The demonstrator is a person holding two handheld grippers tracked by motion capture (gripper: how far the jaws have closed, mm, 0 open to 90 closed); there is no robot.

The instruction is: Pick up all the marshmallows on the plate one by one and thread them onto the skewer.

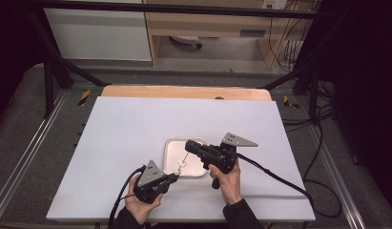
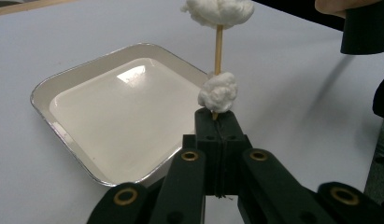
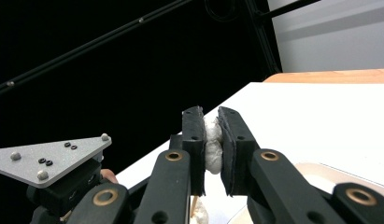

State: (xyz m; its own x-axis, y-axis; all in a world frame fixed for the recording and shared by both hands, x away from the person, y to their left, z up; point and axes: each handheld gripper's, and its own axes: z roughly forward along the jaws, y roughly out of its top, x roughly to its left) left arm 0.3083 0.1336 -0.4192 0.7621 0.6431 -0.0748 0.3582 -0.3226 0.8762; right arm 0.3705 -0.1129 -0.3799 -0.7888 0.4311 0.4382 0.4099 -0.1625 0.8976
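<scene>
White worktop [image 1: 136,124] carries a shallow tray [image 1: 170,164] near the middle of its near edge. At the left, the left claw [image 2: 216,128] is pressed together on the lower end of a thin wooden stick [image 2: 219,46], holding it upright over the tray's near right corner. One cotton wad [image 2: 218,92] sits on the stick just above that claw. To the right, the right claw [image 3: 212,149] pinches a second wad [image 3: 213,147] at the stick's top. To do this step well, I judge the left claw should hold the stick firm and steady while the right slides its wad straight along the stick, not sideways, so the stick neither bends nor snaps.
</scene>
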